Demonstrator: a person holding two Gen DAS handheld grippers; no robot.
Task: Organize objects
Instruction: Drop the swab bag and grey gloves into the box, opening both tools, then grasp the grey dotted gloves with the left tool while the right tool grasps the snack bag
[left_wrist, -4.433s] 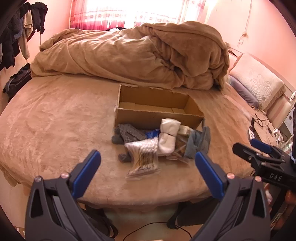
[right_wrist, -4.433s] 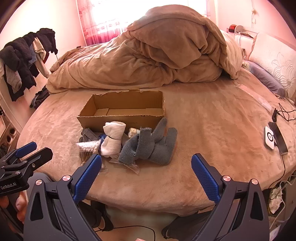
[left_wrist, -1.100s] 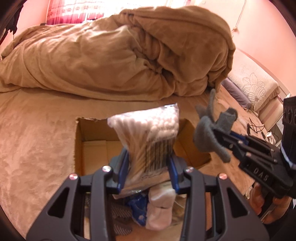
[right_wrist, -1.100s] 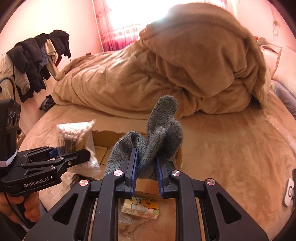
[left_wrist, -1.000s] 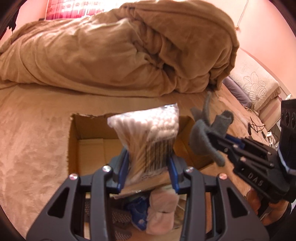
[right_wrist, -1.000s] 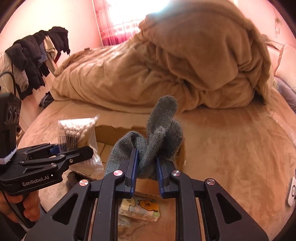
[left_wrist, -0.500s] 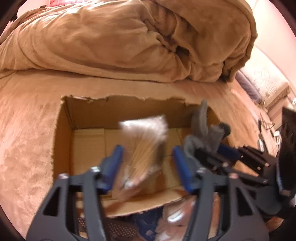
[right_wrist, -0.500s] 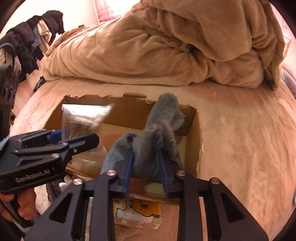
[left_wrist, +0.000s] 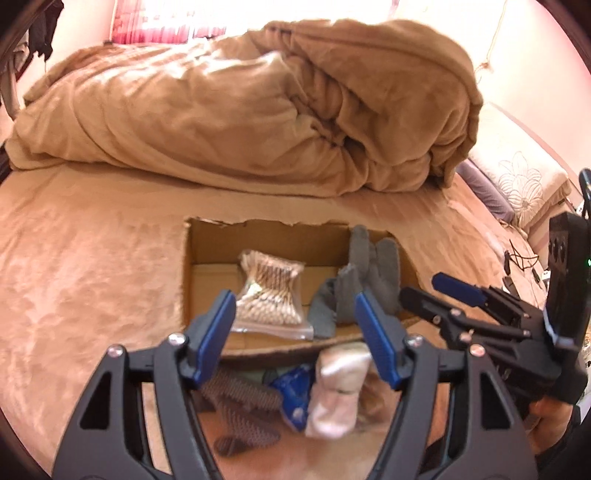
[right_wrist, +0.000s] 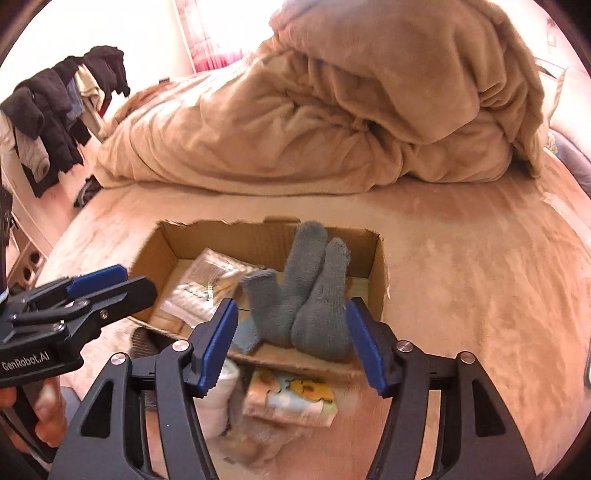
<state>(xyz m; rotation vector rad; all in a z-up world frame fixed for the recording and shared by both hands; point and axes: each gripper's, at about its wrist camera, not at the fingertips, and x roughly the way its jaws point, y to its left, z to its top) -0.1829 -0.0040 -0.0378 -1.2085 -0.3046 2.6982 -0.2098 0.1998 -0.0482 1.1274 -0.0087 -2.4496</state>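
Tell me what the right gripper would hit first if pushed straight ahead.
Probably the grey knitted socks lying in the torn cardboard box: they sit directly between the open right gripper fingers. The box's near wall might come first; depth is unclear.

The cardboard box (left_wrist: 192, 280) has its near wall partly hidden behind both grippers' fingers. At six o'clock in the left wrist view, a white sock (left_wrist: 338, 391) and a blue packet (left_wrist: 293, 387) are blurred. The cartoon-printed packet (right_wrist: 291, 398) in the right wrist view is smeared; its print is unreadable.
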